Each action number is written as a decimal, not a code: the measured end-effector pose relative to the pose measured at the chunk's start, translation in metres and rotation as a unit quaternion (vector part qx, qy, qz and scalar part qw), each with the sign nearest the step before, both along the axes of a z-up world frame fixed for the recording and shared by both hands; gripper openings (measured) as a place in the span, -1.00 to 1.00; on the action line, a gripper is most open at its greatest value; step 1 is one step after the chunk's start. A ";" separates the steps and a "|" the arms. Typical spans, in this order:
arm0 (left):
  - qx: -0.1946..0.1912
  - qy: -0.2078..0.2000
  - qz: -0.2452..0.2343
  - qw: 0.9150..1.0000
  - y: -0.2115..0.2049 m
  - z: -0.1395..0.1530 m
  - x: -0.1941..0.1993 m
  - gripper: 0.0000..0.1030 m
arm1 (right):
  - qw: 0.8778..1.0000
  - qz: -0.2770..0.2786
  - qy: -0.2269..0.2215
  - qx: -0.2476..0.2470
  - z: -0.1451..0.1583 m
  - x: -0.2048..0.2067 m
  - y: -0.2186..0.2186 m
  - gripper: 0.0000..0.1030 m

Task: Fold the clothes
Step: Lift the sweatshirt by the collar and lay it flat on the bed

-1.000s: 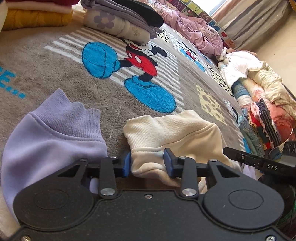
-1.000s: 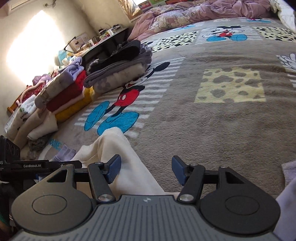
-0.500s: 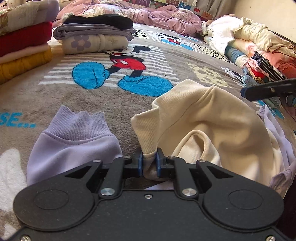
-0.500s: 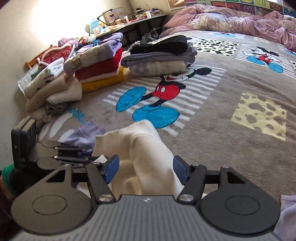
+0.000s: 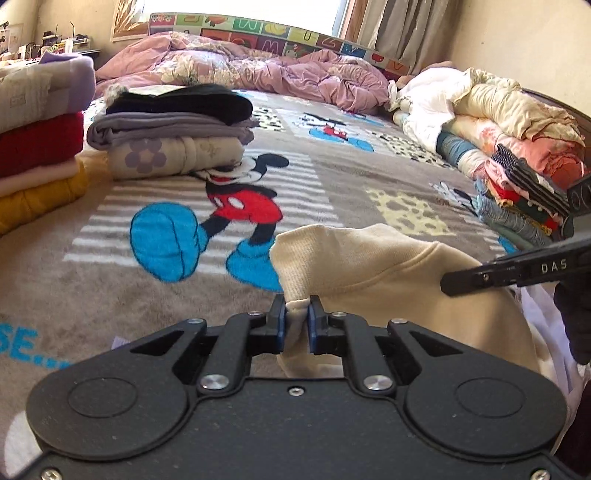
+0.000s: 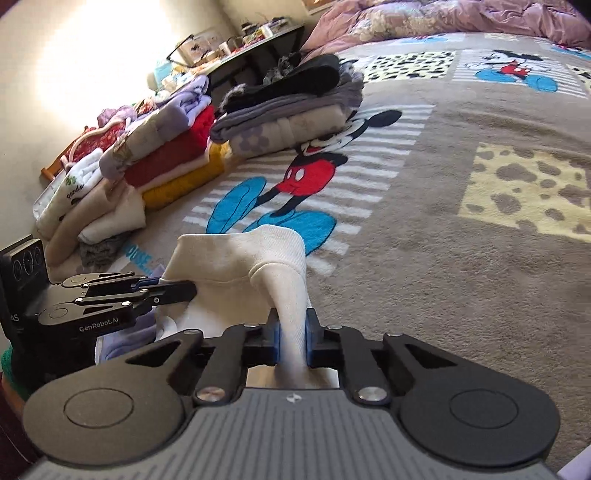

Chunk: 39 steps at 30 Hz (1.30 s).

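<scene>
The left gripper [image 5: 296, 317] and right gripper [image 6: 293, 334], jaws just closed, each clamp the cream garment [image 5: 388, 266]; its hem spans sideways between them.

cream garment [image 5: 388, 273] lower part hidden, desk clutter [image 6: 236, 40] blurred

The right gripper [image 5: 517, 273], seen side-on from the left wrist camera, bears white letters "DAS". The left gripper [image 6: 110, 295], seen from the right wrist camera, bears "GenRobot.AI" on its side. The blanket [image 5: 74, 295] shows blue letters "SE..." at its left edge. The colourful headboard [image 5: 258, 33] carries single letters, among them "U" and "W"
</scene>
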<state>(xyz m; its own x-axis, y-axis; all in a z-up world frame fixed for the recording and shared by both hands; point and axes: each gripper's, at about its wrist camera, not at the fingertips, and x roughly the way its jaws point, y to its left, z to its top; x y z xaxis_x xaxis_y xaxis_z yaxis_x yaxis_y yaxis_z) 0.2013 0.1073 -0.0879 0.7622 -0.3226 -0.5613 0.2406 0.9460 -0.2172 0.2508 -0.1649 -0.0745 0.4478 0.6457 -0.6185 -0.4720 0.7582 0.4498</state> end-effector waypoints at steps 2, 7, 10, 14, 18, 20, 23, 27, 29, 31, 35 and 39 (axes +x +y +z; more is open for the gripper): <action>-0.003 -0.016 -0.005 1.000 -0.003 0.009 0.008 -0.82 | 1.000 -0.020 -0.023 0.002 0.006 -0.003 -0.007 -0.75; 0.012 -0.053 -0.032 0.998 -0.017 0.026 0.034 -0.82 | 0.994 -0.072 -0.077 0.012 0.020 -0.006 -0.020 -0.78; 0.022 -0.067 -0.045 0.997 -0.026 0.029 0.049 -0.83 | 0.989 -0.098 -0.106 0.014 0.023 -0.005 -0.025 -0.78; 0.041 -0.092 -0.066 0.993 -0.035 0.033 0.068 -0.83 | 0.983 -0.126 -0.128 0.027 0.022 -0.001 -0.033 -0.82; 0.055 -0.120 -0.083 0.988 -0.041 0.038 0.086 -0.83 | 0.977 -0.151 -0.149 0.028 0.021 0.006 -0.038 -0.83; 0.060 -0.130 -0.088 0.986 -0.044 0.039 0.095 -0.83 | 0.974 -0.161 -0.159 0.025 0.020 0.010 -0.039 -0.83; 0.071 -0.141 -0.092 0.983 -0.050 0.040 0.111 -0.83 | 0.970 -0.176 -0.168 0.026 0.018 0.020 -0.041 -0.83; 0.080 -0.143 -0.093 0.982 -0.054 0.034 0.129 -0.83 | 0.967 -0.190 -0.165 0.027 0.015 0.040 -0.044 -0.83; 0.077 -0.136 -0.088 0.984 -0.055 0.029 0.139 -0.83 | 0.967 -0.194 -0.163 0.022 0.012 0.050 -0.044 -0.83; 0.075 -0.128 -0.084 0.985 -0.055 0.023 0.147 -0.83 | 0.967 -0.197 -0.161 0.017 0.008 0.060 -0.044 -0.83; 0.082 -0.100 -0.081 0.988 -0.058 0.007 0.160 -0.83 | 0.969 -0.202 -0.143 0.002 -0.004 0.076 -0.039 -0.83; 0.088 -0.069 -0.076 0.991 -0.061 -0.006 0.169 -0.81 | 0.971 -0.205 -0.126 -0.013 -0.016 0.085 -0.035 -0.83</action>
